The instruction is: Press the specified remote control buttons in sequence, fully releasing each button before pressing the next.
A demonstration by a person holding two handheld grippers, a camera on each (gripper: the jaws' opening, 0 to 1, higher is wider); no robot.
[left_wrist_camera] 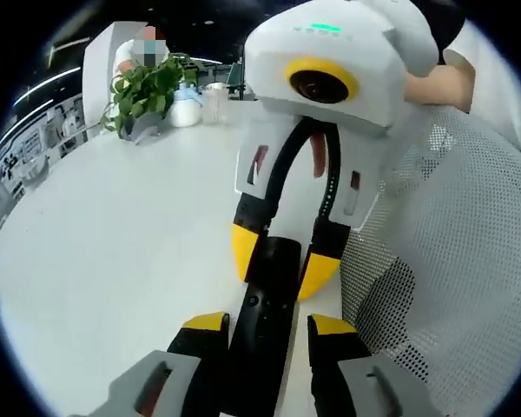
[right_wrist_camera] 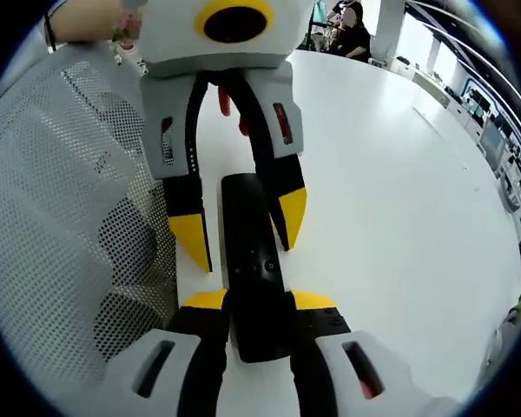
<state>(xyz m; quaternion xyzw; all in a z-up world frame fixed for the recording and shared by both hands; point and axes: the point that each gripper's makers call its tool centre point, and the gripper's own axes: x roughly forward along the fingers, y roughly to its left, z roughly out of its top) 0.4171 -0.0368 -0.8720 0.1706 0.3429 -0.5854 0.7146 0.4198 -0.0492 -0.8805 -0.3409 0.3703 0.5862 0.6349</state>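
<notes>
1. In the left gripper view we see our left gripper rising from the bottom, its yellow-tipped jaws standing on either side of the near end of a black remote control and pressed to its edges, so we read it as clamped on the remote.
2. The remote lies lengthwise on the white table, running from between our left jaws away toward the right gripper, which faces us from the far side.
3. In that same view the right gripper's yellow tips straddle the far end of the remote, touching its sides.
4. In the right gripper view the right gripper closes on the near end of the remote control, jaws tight against both edges.
5. There the left gripper comes in from the top, its yellow tips flanking the remote's far end.
6. A white mesh chair back stands just beside the table edge and the grippers.
7. A potted green plant and a white bottle stand well apart, at the table's far end.
</notes>
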